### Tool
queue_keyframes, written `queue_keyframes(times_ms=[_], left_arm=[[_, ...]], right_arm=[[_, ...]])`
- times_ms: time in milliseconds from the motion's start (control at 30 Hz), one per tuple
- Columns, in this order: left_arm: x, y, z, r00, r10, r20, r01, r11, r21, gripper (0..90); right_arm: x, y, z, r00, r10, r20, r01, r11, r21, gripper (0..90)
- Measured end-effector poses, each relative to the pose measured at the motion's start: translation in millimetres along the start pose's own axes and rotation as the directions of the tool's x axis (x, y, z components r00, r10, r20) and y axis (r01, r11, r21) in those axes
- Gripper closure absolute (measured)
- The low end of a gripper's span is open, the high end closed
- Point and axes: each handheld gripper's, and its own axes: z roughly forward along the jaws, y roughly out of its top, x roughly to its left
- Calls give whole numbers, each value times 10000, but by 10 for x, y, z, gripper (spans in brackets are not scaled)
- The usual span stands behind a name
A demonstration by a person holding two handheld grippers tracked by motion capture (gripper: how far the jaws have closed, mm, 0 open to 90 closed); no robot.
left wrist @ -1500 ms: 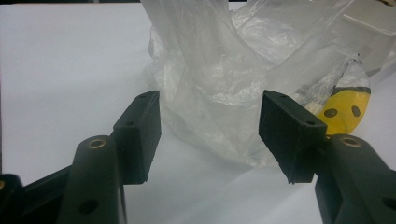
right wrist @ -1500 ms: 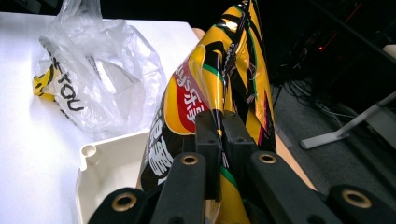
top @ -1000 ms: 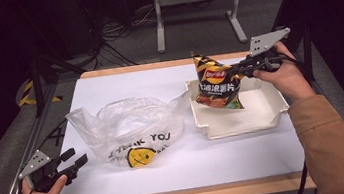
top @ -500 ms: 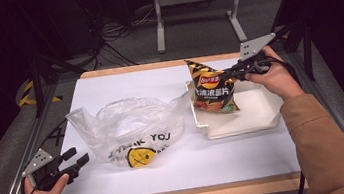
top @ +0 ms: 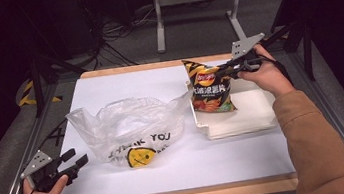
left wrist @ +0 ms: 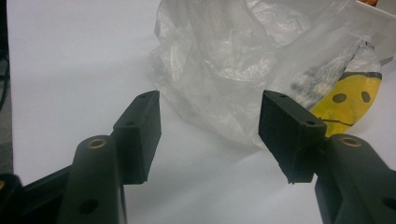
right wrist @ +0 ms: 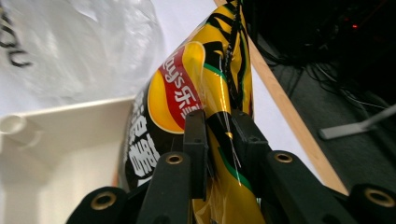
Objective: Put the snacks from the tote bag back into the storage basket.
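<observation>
High view: right gripper [top: 230, 67], jaws just eased yet pinching the chip bag [top: 209, 92], stands it in the white tray [top: 258, 116], at three o'clock of the plastic bag [top: 128, 128]; bagging remains. Left gripper [top: 75, 160] gapes empty.

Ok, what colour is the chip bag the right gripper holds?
Yellow with black stripes and a red logo; right gripper view shows it best.

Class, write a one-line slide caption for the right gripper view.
Right tongs pinching the top edge of a yellow chip bag above the white tray.
</observation>
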Motion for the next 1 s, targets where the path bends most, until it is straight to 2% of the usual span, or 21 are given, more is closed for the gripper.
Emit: queue_keyframes(times_ms=[67, 200, 300, 333, 467, 600, 833, 867, 1000], left_arm=[[0, -4, -10, 10000, -9, -33, 9, 10000, -10, 399], [-7, -12, -24, 10000, -36, -47, 36, 10000, -22, 399], [-9, -12, -26, 10000, -48, -32, 48, 10000, -20, 399], [-9, -11, -24, 10000, -39, -28, 39, 10000, -10, 403], [-8, -10, -4, 10000, 12, 15, -13, 10000, 29, 404], [-6, 3, 11, 10000, -1, 47, 0, 10000, 8, 404], [-13, 31, 51, 9999, 64, 154, -64, 10000, -3, 404], [-14, 36, 54, 9998, 86, 176, -86, 10000, 0, 404], [-29, 56, 65, 9996, 93, 275, -92, 9999, -65, 404]], right_arm=[[-21, -4, 15, 9998, -22, 173, 20, 10000, 92, 756], [-61, -30, 55, 9975, -97, 705, 76, 9995, 302, 667], [-81, -60, 59, 9966, -3, 820, -30, 9992, 402, 639], [-106, -100, 60, 9938, 126, 1105, -173, 9990, 418, 581], [-128, -137, 58, 9848, 236, 1719, -310, 9987, 406, 457], [-105, -128, 43, 9759, 623, 2090, -660, 9978, 110, 374], [-21, -41, -80, 9709, 1041, 2156, -900, 9932, -742, 296], [-6, -30, -105, 9689, 1204, 2164, -1036, 9908, -874, 274], [66, 16, -227, 9544, 2216, 2001, -1949, 9701, -1444, 227]])
